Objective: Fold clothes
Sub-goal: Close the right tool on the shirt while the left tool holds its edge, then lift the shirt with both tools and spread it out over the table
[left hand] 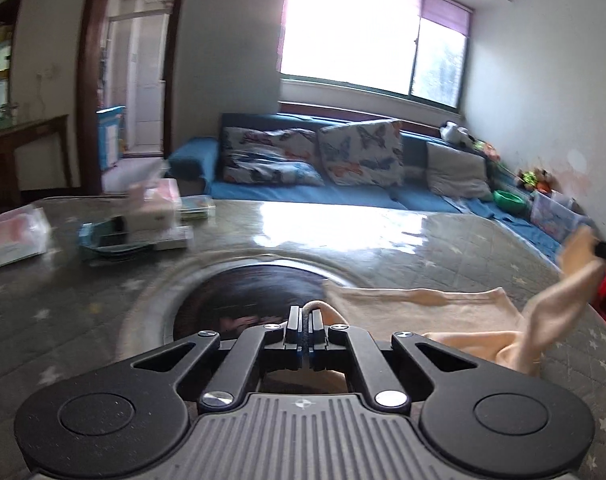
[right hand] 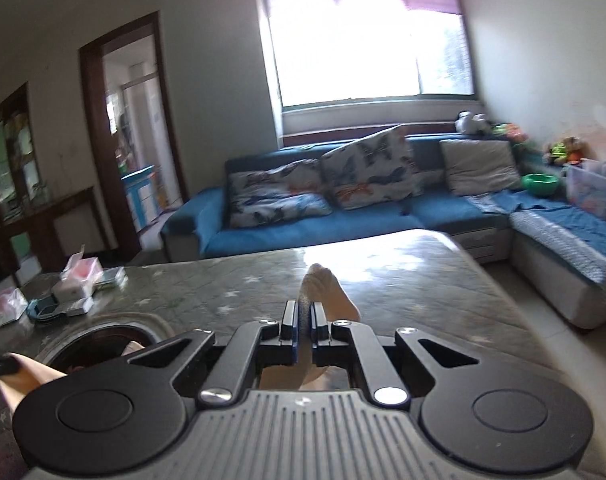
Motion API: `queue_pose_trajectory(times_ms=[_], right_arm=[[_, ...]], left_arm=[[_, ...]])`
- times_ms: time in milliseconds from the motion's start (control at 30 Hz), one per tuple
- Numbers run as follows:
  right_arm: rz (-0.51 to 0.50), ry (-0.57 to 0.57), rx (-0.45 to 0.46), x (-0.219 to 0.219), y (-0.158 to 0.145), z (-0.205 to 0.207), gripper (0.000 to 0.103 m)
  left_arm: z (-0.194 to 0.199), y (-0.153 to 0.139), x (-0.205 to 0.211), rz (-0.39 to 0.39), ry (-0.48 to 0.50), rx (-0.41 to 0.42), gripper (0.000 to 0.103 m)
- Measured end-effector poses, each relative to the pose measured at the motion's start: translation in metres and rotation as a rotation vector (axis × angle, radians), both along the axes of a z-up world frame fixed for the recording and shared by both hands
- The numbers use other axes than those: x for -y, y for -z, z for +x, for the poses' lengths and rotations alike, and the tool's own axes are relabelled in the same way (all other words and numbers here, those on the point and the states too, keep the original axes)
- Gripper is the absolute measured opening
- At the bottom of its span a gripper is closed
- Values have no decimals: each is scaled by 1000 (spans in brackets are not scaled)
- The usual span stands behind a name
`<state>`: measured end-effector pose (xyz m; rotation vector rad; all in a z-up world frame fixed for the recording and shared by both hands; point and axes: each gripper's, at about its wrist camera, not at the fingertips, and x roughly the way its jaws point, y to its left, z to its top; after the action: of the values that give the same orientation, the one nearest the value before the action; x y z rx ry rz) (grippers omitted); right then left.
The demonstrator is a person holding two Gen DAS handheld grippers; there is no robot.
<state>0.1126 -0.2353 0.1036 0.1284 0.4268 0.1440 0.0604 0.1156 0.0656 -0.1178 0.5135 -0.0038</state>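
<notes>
On the left of the glossy grey star-patterned bench point(left hand: 83, 300), blurred pink-and-white boxes point(left hand: 155, 204) carry no readable writing. The left gripper point(left hand: 305, 322) is pinched tight on a fold of the pale peach cloth garment point(left hand: 423, 312), which lies across the bench beside a dark round inset point(left hand: 247, 296). The right gripper point(right hand: 301, 314), nearly closed, clamps another bunch of it, lifted.

The pale peach cloth garment point(left hand: 423, 312) runs under the black left gripper point(left hand: 306, 322), which hides its near edge; its lifted end smears at the frame's right border. Motion blur dissolves the pink-and-white boxes point(left hand: 155, 204) on the grey star-patterned tabletop point(left hand: 443, 240). The small toys point(right hand: 563, 150) on the blue sofa point(right hand: 303, 232) are too small to identify.
</notes>
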Motion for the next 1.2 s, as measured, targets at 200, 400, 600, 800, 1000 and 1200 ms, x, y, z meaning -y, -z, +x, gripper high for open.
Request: queue_pose_trajectory(times_ms=[200,400,600,800,1000,1200], right_arm=[[26,116,-19,48,16,-53,5],[65,223,-81,85,40,-83,4],[83,304,-159,111,69,-93,4],[73,232,-196,97,72,-86,9],[34,140,-230,63,76,-58,14],[-6,147,-284,53,90,-30,24]], left_arm=[[-39,11,-35,-24,-99,-46,3],[-61,33,-60,-58,-172,-118,3],[-68,49,-67,-62,-173,-206,6],[-79,33,-52,-4,-74,-140,9],[-86,17,-27,22,82,-61,23],[-87,13,-17,16,145,-43,39]])
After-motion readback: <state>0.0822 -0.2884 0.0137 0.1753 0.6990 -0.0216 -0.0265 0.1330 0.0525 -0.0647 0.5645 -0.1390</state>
